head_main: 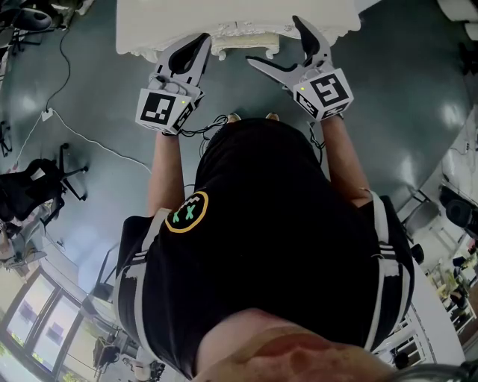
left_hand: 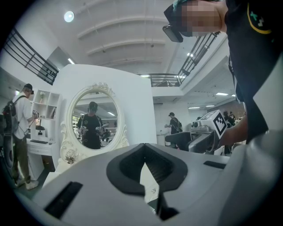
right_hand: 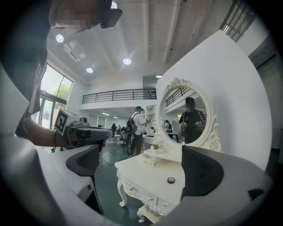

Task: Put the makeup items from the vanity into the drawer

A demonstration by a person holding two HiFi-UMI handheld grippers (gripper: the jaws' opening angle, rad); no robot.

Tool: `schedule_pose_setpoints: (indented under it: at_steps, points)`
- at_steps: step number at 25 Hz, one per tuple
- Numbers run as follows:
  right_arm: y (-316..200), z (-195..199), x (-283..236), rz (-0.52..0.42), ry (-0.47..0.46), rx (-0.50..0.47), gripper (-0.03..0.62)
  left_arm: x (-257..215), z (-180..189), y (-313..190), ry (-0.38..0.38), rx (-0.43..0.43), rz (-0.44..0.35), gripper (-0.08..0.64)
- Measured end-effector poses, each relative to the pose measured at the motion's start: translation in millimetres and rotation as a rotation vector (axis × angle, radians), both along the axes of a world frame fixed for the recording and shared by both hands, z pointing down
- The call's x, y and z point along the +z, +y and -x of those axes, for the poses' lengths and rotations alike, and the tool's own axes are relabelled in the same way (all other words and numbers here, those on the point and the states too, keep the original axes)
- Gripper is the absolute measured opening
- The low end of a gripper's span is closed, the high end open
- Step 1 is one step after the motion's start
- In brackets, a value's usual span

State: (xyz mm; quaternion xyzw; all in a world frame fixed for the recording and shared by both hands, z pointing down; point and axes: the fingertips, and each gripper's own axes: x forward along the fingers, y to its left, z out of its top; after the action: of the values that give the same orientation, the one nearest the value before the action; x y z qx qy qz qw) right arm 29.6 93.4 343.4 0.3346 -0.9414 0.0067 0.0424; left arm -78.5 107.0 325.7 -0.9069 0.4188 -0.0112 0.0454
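The white vanity [head_main: 239,22] stands right in front of me, both grippers level before its front edge. In the right gripper view a small round dark makeup item [right_hand: 170,180] lies on the vanity top [right_hand: 146,174], below the oval mirror [right_hand: 188,119]. The carved drawer fronts [right_hand: 140,195] look closed. My right gripper [right_hand: 143,167] is open with nothing between its pads, the vanity some way beyond it. My left gripper [left_hand: 144,155] is shut and empty, its pads meeting in front of the mirror [left_hand: 93,123]. From above, the left gripper [head_main: 202,41] and right gripper [head_main: 273,39] are side by side.
A small white organiser [right_hand: 150,159] stands at the vanity's far end. People stand in the hall behind, one [right_hand: 136,130] near the vanity. White cables [head_main: 82,138] and a black chair [head_main: 33,186] are on the grey floor to my left.
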Motion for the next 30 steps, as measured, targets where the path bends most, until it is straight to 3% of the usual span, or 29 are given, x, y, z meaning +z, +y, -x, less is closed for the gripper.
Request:
schedule_pose_setpoints:
  at_steps: [12,23,30]
  points:
    - [0.8,-7.7,7.2,-0.005,0.028,0.005,0.598,0.3,-3.3,4.1,-0.009,-0.015,0.007,0.018]
    - [-4.7,-49.0,11.3,0.014,0.009,-0.052,0.598,4.1,-39.4,6.7,-0.03,-0.086,0.03,0.018]
    - [-24.2,-53.4,14.5,0.016,-0.001,-0.062,0.598,10.1,-46.6,-6.8,-0.046,-0.092,0.046,0.018]
